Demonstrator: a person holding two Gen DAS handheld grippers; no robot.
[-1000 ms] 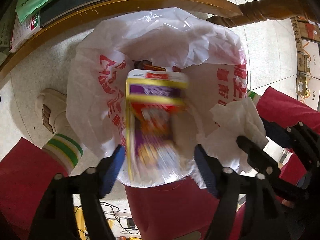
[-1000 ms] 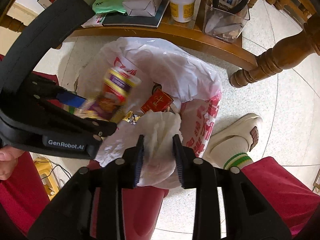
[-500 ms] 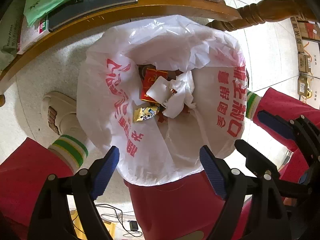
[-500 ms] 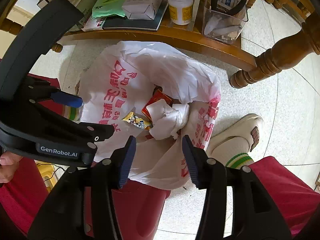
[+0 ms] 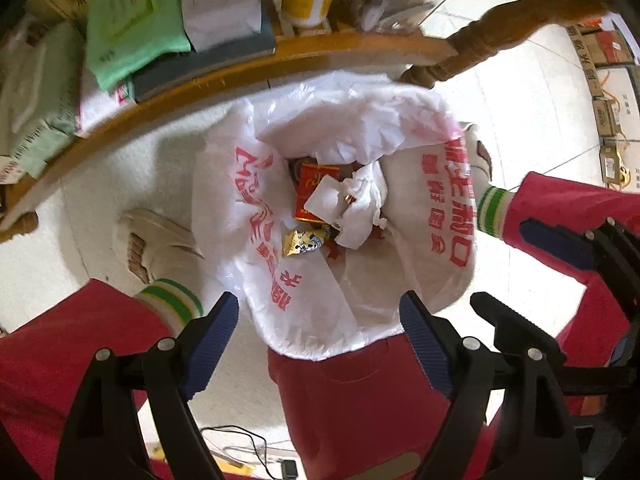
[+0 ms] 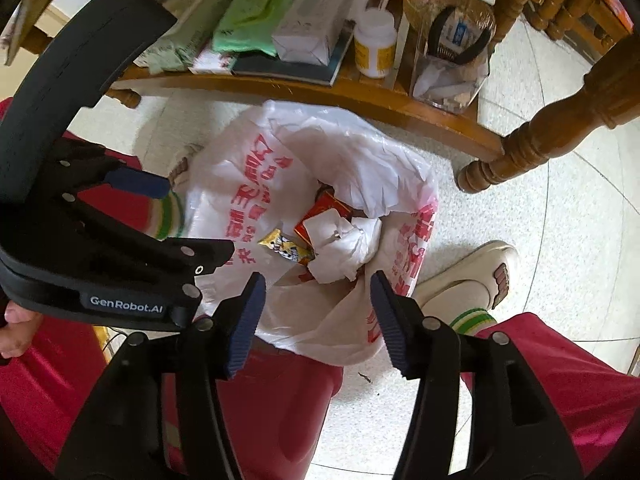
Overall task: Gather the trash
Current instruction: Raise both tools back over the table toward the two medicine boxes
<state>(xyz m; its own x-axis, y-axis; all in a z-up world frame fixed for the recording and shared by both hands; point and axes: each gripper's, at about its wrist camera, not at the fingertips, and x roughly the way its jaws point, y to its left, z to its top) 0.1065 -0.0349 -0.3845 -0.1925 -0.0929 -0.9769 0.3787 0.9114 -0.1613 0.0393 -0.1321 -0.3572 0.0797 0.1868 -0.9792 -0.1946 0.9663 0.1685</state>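
While both grippers hang over the mouth of the white plastic bag (image 5: 352, 248), pointing almost straight down, neither holds anything. The left gripper (image 5: 316, 340) stands wide open with only air between its blue pads. The right gripper (image 6: 316, 320) is parted too; its jaws have just been opening, and nothing sits between them now. The trash is inside the bag: a crumpled white tissue (image 6: 344, 244) lies on top near the middle, partly over a red carton (image 5: 312, 184), with a small yellow wrapper (image 6: 286, 250) just beside it toward the left wall of the bag.

To my eye the drop is done and the step in hand is the pull-away. Doing it well means lifting both tools straight up, clear of the bag's loose rim, so a pad does not snag the thin plastic and tip the load out. The bag sits on the floor between the person's feet, close under the curved edge of the wooden table's lower shelf (image 6: 360, 100), so any swing toward the next piece of rubbish should wait until the fingers are above that edge. The shelf carries a white bottle (image 6: 374, 46) and green packets (image 5: 132, 36), easily knocked.
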